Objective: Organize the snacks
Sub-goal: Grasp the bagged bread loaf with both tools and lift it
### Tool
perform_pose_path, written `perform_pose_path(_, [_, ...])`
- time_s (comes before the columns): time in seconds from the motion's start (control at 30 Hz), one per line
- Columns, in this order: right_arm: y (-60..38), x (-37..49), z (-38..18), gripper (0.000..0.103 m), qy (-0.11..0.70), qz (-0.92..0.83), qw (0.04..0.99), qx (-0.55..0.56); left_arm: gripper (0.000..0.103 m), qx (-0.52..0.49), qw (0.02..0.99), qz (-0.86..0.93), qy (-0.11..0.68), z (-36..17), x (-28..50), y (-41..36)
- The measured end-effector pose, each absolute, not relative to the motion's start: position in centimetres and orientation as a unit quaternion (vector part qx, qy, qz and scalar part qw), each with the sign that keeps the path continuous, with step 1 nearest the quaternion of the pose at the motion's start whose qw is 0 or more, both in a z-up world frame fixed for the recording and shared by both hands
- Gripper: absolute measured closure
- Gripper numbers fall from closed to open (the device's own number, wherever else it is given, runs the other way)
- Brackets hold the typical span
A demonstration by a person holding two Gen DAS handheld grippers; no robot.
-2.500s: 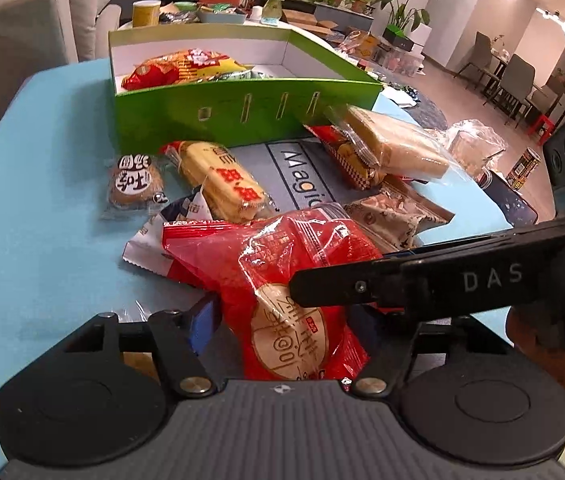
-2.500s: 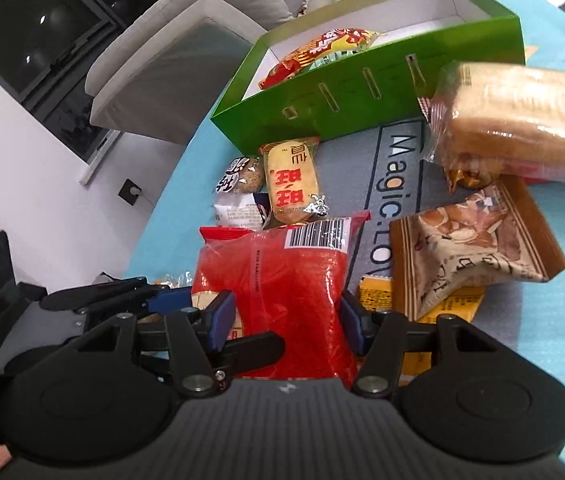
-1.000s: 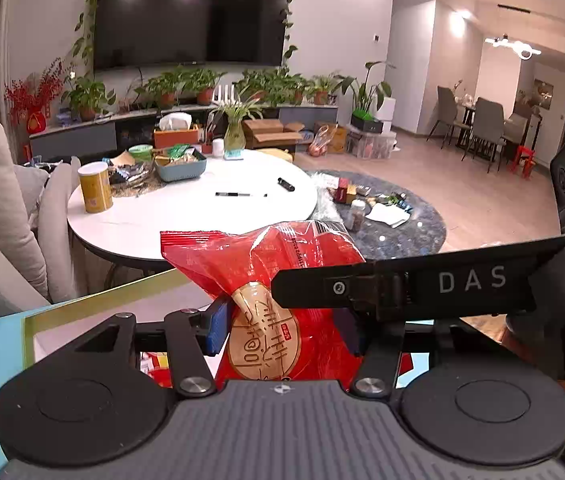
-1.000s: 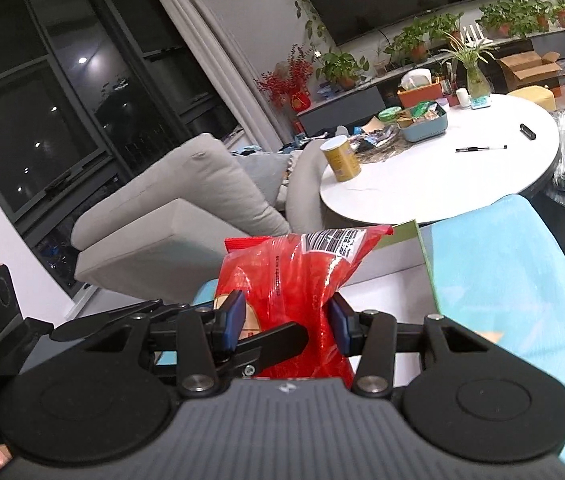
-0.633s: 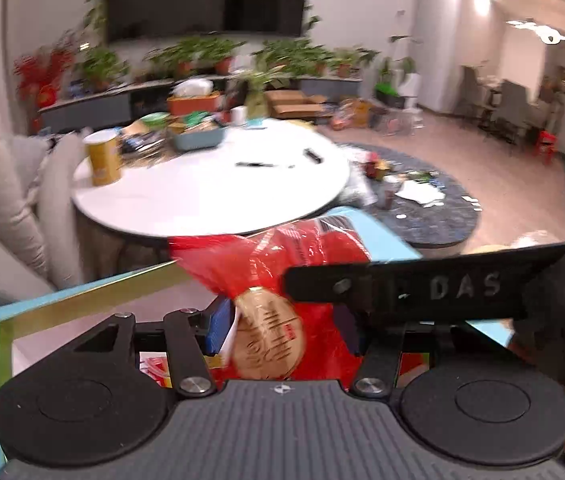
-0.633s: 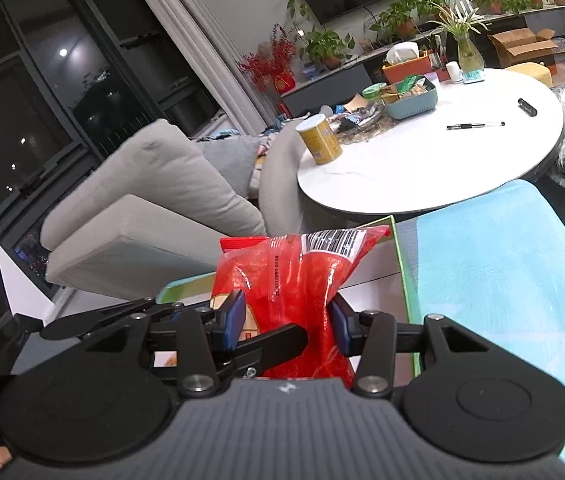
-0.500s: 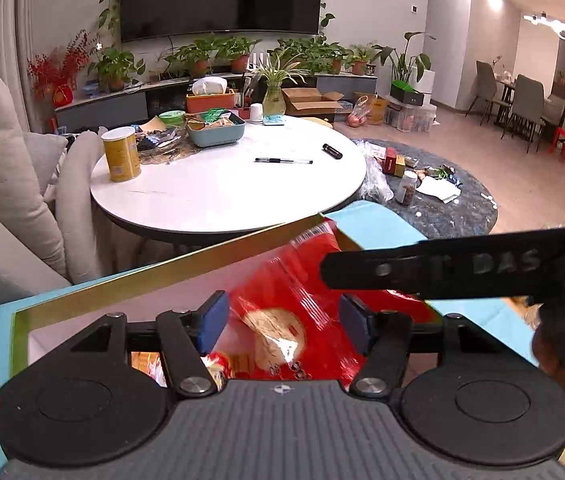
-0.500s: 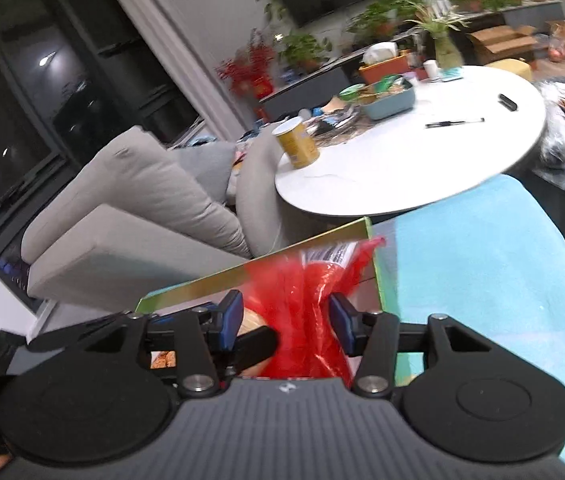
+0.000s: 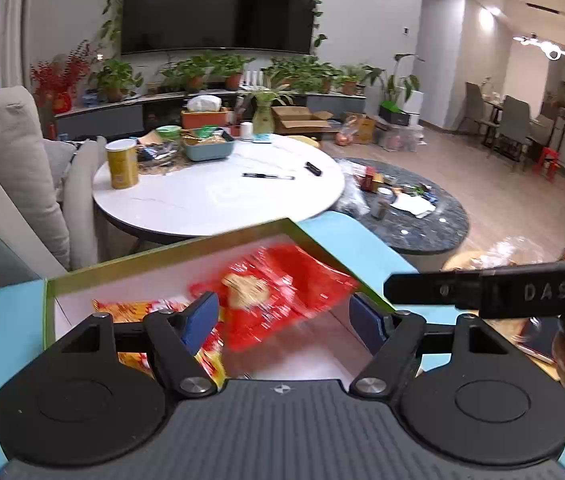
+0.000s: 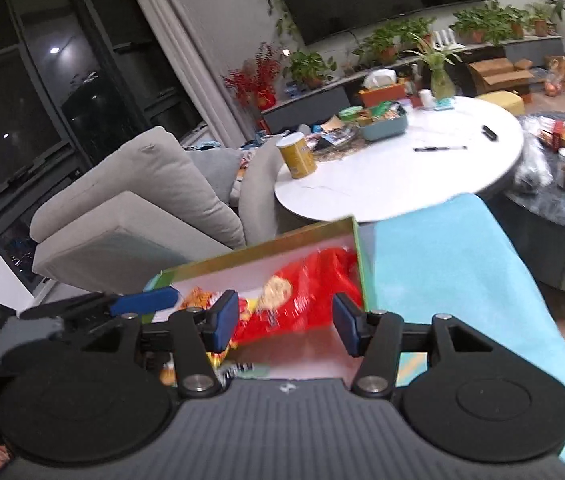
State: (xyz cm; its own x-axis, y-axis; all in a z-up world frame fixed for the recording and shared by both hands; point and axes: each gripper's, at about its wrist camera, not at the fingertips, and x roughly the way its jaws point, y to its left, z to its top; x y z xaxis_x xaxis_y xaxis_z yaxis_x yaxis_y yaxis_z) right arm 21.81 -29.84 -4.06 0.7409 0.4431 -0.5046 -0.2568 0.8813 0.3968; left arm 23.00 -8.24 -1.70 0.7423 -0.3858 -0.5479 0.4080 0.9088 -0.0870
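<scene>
Two black two-finger grippers show, one per wrist view, and both stand with their jaws wide apart and nothing between the blue pads. The left gripper (image 9: 282, 318) hovers over the near edge of one green cardboard box with a white inside (image 9: 82, 276), which sits on the light blue tabletop (image 9: 362, 232); the right gripper (image 10: 286, 322) hovers over the same box (image 10: 266, 246) from the other side, its long black finger crossing the right of the left wrist view. Two snack packs can be counted in the box. The blurred red plastic snack bag with a round biscuit picture (image 9: 278, 300) lies inside, beyond the gap of the left jaws and apart from both pads, reaching toward the box's far right corner; in the right wrist view the same bag (image 10: 306, 300) lies beyond and between the open pads, against the right wall, touching neither pad. Beside it to the left lies one orange and yellow snack pack (image 9: 134, 308), partly hidden behind the left finger. Beyond the tabletop stands one round white table (image 9: 218, 196) carrying one yellow canister (image 9: 122, 164), one teal tray (image 9: 208, 148) and one pen (image 9: 268, 176). Further off hangs one dark wall television (image 9: 218, 4) above a row of potted plants, too many to count surely.
</scene>
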Motion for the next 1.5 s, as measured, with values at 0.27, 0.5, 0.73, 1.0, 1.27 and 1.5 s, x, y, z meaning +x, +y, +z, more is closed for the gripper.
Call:
perform_pose_path(0.27, [-32.3,18.3,-6.3,0.05,0.337,0.126,0.92,0.156,0.033,0.021,0.914,-0.242,0.327,-3.2,19.7,-10.3])
perform_pose_path(0.5, [-33.3,17.2,-7.9,0.05,0.363,0.099,0.912,0.164,0.034,0.028,0.897,-0.263,0.354,-5.0,18.5,-12.1])
perform_pose_path(0.73, [-34.4,16.5,-9.2,0.048,0.372,0.087,0.907,0.175,0.034,0.04,0.883,-0.268,0.384,-7.1,18.4,-13.5])
perform_pose_path(1.0, [-34.6,16.5,-10.2,0.048,0.383,0.096,0.9,0.183,0.034,0.038,0.88,-0.273,0.388,-7.6,18.4,-14.1])
perform_pose_path(1.27, [-33.8,15.9,-10.1,0.046,0.387,0.11,0.899,0.171,0.04,0.047,0.874,-0.292,0.386,-7.7,16.9,-14.3])
perform_pose_path(1.5, [-34.0,15.0,-10.2,0.038,0.389,0.092,0.899,0.176,0.04,0.038,0.877,-0.283,0.387,-7.8,16.4,-13.3])
